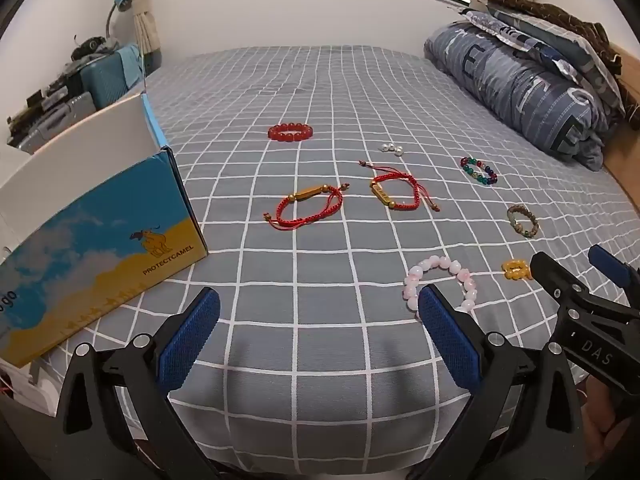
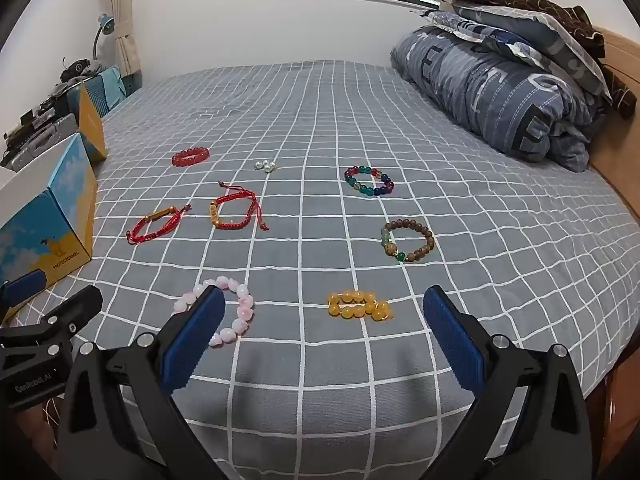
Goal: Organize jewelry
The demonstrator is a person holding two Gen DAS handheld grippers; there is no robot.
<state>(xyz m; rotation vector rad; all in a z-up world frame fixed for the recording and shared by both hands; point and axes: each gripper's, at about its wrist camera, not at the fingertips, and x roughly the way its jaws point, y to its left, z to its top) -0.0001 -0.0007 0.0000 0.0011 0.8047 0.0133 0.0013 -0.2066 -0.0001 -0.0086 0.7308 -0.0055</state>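
Several bracelets lie spread on the grey checked bed sheet [image 1: 320, 80]: a red bead one [image 1: 280, 136], two red cord ones [image 1: 310, 194] [image 1: 382, 194], a multicolour one [image 2: 352, 182], a brown wooden one [image 2: 424, 236], a pink one [image 2: 244, 304] and a yellow one [image 2: 358, 306]. Small pearls [image 2: 265, 165] sit further back. At the left stands an open blue and yellow box [image 1: 100, 248]. My left gripper [image 1: 318, 320] hovers open over bare sheet beside the box. My right gripper [image 2: 324, 324] is open too, with the yellow bracelet just ahead between its fingers' lines.
A folded grey duvet with pillows [image 1: 520, 80] is piled at the back right against a wooden headboard [image 2: 616, 140]. Suitcases and a blue lamp [image 1: 120, 4] stand beyond the bed's left side. The bed's near edge lies just under both grippers.
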